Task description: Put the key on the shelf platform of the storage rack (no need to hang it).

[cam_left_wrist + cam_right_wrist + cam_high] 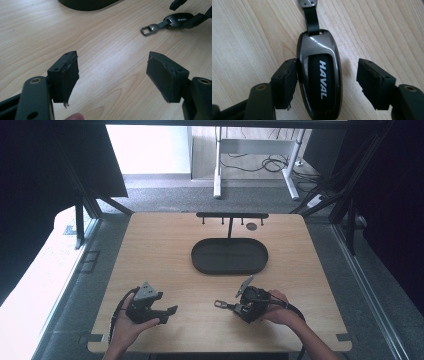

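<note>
My right fingers [327,85] straddle the car key fob [319,75], which lies flat on the wooden surface [249,32]. They are partly open: one pad [284,82] touches the fob's edge, the other stands off with a gap, so nothing is held. My left fingers [113,77] are spread wide and empty, well apart from the fob. The glossy shell could skid sideways if one pad pushes first. Beyond lie the strap with its metal clasp [150,28] and the black oval tray [230,256].

Black oval tray [229,268] mid-table, hook rack [232,215] behind (far edge).
</note>
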Tool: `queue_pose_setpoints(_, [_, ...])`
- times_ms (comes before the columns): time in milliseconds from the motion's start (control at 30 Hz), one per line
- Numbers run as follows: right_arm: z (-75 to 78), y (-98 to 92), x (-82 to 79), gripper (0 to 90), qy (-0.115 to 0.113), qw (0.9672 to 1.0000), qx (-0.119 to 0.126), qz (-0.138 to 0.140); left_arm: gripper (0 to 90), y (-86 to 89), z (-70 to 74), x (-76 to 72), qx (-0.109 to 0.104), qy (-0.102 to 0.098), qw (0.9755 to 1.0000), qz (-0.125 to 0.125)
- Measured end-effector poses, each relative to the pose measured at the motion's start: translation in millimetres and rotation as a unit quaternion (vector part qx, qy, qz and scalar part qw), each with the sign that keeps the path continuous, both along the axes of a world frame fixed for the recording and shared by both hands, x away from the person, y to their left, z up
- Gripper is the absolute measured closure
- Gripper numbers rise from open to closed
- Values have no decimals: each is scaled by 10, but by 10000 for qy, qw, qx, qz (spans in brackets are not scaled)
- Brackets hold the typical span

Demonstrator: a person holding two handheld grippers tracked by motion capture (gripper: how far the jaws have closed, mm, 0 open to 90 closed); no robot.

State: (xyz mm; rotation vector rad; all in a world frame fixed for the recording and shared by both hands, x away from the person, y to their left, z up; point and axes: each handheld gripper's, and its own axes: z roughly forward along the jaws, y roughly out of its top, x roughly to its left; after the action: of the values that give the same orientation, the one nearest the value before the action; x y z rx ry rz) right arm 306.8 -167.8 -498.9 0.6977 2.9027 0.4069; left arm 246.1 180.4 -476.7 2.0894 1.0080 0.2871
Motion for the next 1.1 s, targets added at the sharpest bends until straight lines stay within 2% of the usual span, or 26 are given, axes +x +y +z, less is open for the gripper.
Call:
queue_pose_setpoints(167, [-28, 9, 7, 369, 60, 10000, -65, 38, 261, -4, -12, 5, -29, 16, 10000, 21])
queue_pose_setpoints(367, [-44, 29, 20, 479, 239, 9996, -28, 112, 261, -19, -21, 5, 2, 45, 10000, -34])
queue_pose_setpoints(467, [-47, 15, 43, 489, 338, 9994, 2, 112, 261, -10, -17, 5, 1, 27, 10000, -17])
queue_pose_setpoints(667, [-44, 16, 58, 493, 373, 9990, -35, 255, 261, 5, -17, 10, -2, 34, 10000, 1])
queue_pose_setpoints(1100, [-35, 6, 67, 495, 422, 9986, -116, 289, 261, -12, -33, 15, 7, 56, 10000, 8])
